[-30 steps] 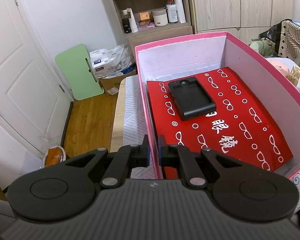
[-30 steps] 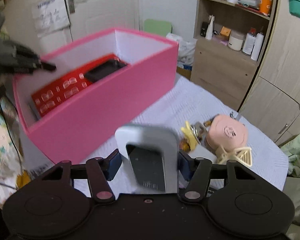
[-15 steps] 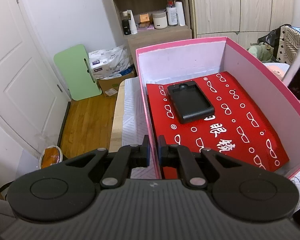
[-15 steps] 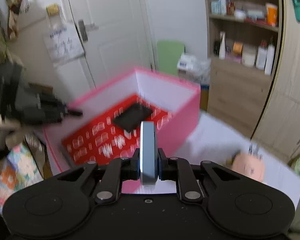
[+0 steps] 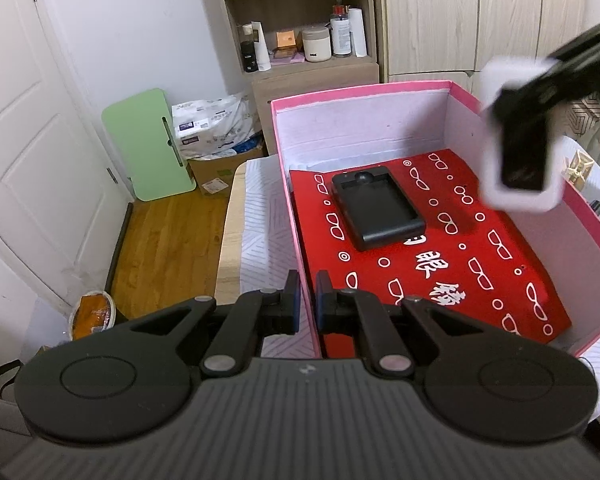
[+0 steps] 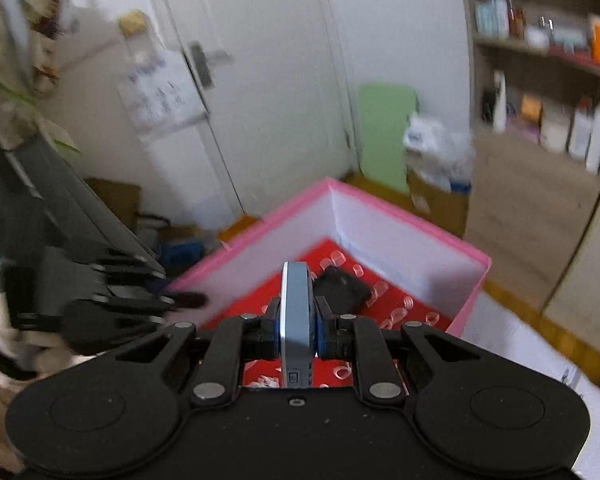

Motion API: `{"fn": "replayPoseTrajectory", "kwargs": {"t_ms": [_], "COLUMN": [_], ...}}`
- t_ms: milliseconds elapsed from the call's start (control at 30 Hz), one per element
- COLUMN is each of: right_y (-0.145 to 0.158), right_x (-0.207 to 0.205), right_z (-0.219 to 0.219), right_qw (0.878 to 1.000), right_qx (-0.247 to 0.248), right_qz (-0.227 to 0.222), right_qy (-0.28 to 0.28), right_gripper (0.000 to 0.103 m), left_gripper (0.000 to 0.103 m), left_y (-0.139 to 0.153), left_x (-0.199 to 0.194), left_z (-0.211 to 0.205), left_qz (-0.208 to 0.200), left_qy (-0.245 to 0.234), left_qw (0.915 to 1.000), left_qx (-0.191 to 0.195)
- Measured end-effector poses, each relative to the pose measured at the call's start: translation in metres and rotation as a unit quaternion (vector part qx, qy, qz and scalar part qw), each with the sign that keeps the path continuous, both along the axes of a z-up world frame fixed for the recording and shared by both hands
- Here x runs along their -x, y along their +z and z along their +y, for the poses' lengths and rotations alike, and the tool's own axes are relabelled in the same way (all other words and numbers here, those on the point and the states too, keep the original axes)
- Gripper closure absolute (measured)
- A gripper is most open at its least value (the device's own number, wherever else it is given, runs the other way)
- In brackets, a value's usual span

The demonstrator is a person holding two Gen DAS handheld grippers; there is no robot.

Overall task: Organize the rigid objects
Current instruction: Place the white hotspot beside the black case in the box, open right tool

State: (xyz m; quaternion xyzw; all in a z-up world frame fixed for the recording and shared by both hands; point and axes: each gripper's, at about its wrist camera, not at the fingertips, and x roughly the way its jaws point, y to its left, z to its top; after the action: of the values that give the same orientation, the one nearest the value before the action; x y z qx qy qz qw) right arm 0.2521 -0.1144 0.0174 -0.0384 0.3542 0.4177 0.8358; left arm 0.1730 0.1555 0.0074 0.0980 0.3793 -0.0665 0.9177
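Observation:
A pink box (image 5: 360, 92) stands open on the table, lined with a red sheet (image 5: 460, 264) printed with white glasses. A flat black case (image 5: 376, 210) lies on that sheet. My left gripper (image 5: 309, 296) is shut on the box's near-left wall. My right gripper (image 6: 297, 326) is shut on a slim white device (image 6: 296, 292) held edge-on above the pink box (image 6: 412, 224), with the black case (image 6: 342, 288) below and ahead. In the left wrist view the blurred white device (image 5: 520, 160) hangs over the box's right side. The left gripper (image 6: 180, 300) shows blurred at the box's corner.
The table (image 5: 260, 220) carries a white patterned cloth. Beyond it are a shelf unit (image 5: 300, 40) with bottles, a green board (image 5: 152, 144), a cardboard carton (image 5: 216, 136) and a white door (image 5: 40, 160). Small yellowish items (image 5: 580, 164) lie past the box's right wall.
The right gripper closed on the white device, now held edge-on, then rose and carried it from the table to above the pink box. The left gripper kept its hold.

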Motion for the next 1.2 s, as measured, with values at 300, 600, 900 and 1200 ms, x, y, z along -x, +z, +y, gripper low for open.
{"fn": "replayPoseTrajectory", "kwargs": {"t_ms": [300,600,900,1200], "right_y": [-0.050,-0.069,-0.063,-0.034], "right_x": [-0.063,-0.093,-0.087,-0.061], "right_z": [0.048,0.045,0.051,0.045], "right_qw": [0.993,0.980,0.990,0.994], "right_qx": [0.065,-0.028,0.029,0.079], "right_qz": [0.063,0.180,0.106,-0.023], "right_qy": [-0.071,-0.082,-0.084,-0.075], "right_gripper": [0.084,0.082,0.056,0.040], "left_gripper": [0.096,0.095,0.095,0.095], "left_y": [0.000,0.000,0.000,0.000], "left_x": [-0.001,-0.001,-0.002,-0.003], "left_z": [0.004,0.007,0.009,0.008], "left_qz": [0.001,0.001,0.001,0.003], "left_qy": [-0.004,-0.008,-0.009,-0.008], "left_qw": [0.9999,0.9996,0.9995,0.9997], "left_qx": [0.014,0.027,0.029,0.024]}}
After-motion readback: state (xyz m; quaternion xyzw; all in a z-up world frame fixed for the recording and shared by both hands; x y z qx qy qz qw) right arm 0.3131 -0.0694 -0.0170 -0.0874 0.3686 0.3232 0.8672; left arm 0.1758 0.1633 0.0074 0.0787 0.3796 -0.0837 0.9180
